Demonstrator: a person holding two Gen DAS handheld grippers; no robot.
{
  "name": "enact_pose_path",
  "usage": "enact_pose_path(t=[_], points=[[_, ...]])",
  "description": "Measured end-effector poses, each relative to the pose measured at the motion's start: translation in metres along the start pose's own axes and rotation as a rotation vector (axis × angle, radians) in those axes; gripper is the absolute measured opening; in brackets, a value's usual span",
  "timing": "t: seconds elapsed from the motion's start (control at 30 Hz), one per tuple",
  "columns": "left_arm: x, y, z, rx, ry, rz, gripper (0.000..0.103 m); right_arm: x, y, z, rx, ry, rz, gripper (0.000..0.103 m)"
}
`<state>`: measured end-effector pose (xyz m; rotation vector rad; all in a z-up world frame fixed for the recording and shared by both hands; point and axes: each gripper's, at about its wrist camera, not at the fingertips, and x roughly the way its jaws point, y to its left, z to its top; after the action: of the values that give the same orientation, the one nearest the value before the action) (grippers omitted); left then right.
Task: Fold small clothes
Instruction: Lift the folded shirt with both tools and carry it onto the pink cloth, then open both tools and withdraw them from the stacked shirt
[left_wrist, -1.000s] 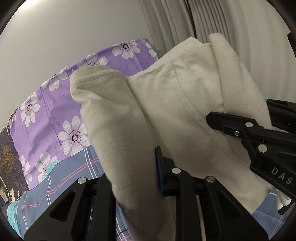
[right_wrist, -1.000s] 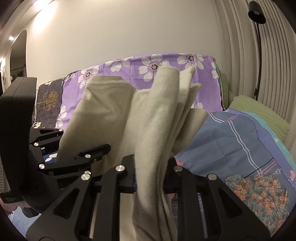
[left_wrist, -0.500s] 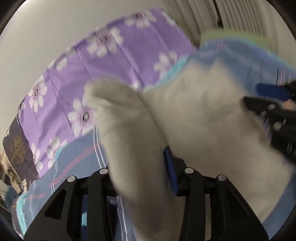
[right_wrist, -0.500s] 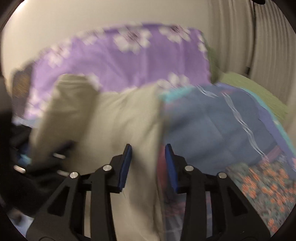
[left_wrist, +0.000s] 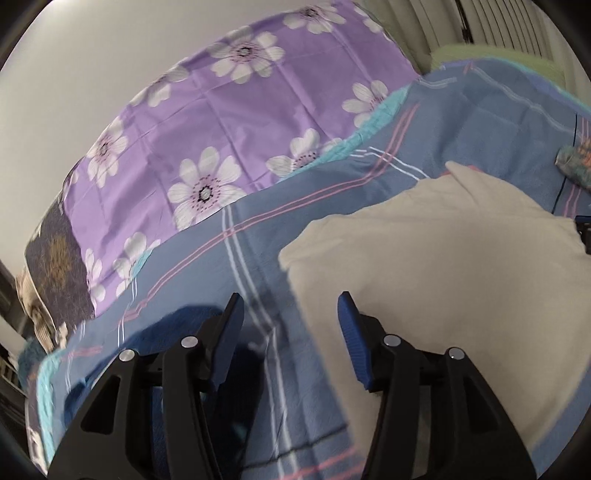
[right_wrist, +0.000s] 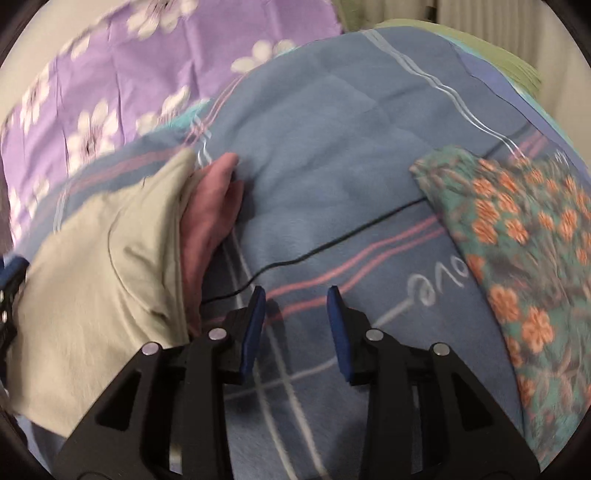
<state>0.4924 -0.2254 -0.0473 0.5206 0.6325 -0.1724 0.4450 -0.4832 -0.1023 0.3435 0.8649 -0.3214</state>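
A folded cream garment (left_wrist: 436, 266) lies on the blue striped bed cover (left_wrist: 332, 192). My left gripper (left_wrist: 290, 325) is open and empty, just left of the garment's near corner. In the right wrist view the same cream garment (right_wrist: 99, 266) lies at the left, on top of a pink garment (right_wrist: 210, 214) that sticks out from under it. My right gripper (right_wrist: 295, 317) is open and empty over the bed cover (right_wrist: 332, 166), to the right of both garments.
A teal cloth with orange flowers (right_wrist: 517, 240) lies on the right of the bed, also glimpsed in the left wrist view (left_wrist: 576, 162). A purple floral sheet (left_wrist: 221, 129) covers the back of the bed, with a green cloth (right_wrist: 498, 59) at the far right.
Both grippers held the cream garment up in the air a second ago. It now lies on the bed, and both grippers have let go and opened.
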Motion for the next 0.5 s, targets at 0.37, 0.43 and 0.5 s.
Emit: enact_pose_path(t=[0.37,0.43,0.5], points=[[-0.154,0.011,-0.09,-0.083,-0.202,-0.184,0.089,-0.168,-0.005,-0.078,-0.173,-0.196,0.2,0.05],[-0.191,0.007,-0.104,-0.102,-0.246,-0.226,0.093,-0.2,-0.007,-0.103,-0.201,-0.214,0.219,0.059],[-0.23,0.003,-0.116,-0.122,-0.287,-0.242,0.099,-0.234,-0.011,-0.133,-0.202,-0.237,0.224,0.066]])
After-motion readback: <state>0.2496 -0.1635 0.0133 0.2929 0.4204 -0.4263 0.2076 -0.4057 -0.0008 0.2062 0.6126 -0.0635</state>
